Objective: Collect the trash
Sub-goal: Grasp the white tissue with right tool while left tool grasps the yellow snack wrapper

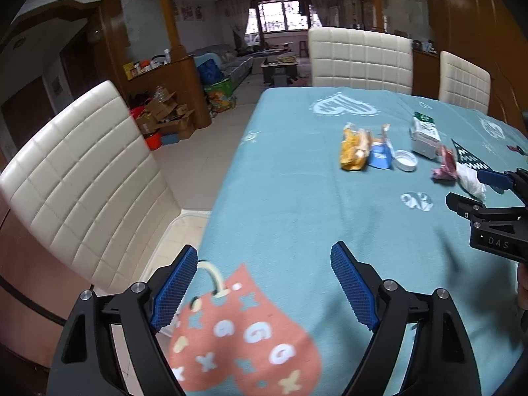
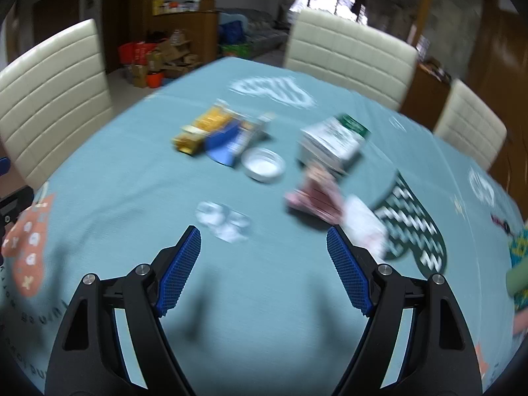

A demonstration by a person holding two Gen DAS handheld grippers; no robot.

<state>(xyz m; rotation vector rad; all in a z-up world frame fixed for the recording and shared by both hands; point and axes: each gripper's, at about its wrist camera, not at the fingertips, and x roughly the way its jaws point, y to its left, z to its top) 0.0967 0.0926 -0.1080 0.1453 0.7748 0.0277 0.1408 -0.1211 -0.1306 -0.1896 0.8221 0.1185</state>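
Trash lies on a table with a teal cloth (image 1: 297,204): a yellow wrapper (image 1: 353,148), a blue packet (image 1: 380,155), a white lid (image 1: 405,160), a green-and-white carton (image 1: 425,134), a pink wrapper (image 1: 445,165) and a white crumpled wrapper (image 1: 470,178). My left gripper (image 1: 264,280) is open and empty over the near left table edge. My right gripper (image 2: 264,264) is open and empty, with the white wrapper (image 2: 366,221) just beyond its right finger. The right wrist view is blurred; it shows the yellow wrapper (image 2: 201,128), lid (image 2: 263,165), carton (image 2: 333,142) and pink wrapper (image 2: 313,194).
Cream padded chairs stand at the left (image 1: 82,178) and far side (image 1: 359,59) of the table, with another at the far right (image 1: 463,81). Cardboard boxes (image 1: 165,115) sit on the floor by a wooden counter. A colourful object (image 2: 519,264) lies at the right table edge.
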